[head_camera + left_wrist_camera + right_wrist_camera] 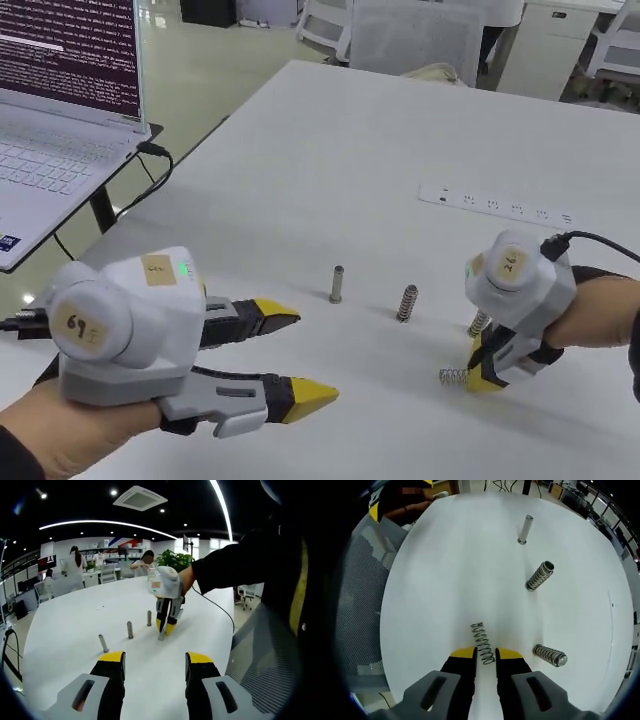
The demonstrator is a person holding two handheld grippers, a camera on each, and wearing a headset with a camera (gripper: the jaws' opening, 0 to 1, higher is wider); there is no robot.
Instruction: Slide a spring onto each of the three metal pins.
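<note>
Two-thirds done, judging by the head view. Found left gripper (310,355) at seven o'clock, jaws spread and empty. Saw bare pin (337,284) upright near centre, then middle sprung pin (407,303) and right sprung pin (479,323) toward three o'clock. Found right gripper (478,372) at four o'clock, jaws pinching one end of loose spring (453,376), lying flat on table (330,150), not in any holder. Judged likely trouble: flexing and popping free from so slight an end-grip, or clipping both sprung pins crossing toward nine o'clock.
</note>
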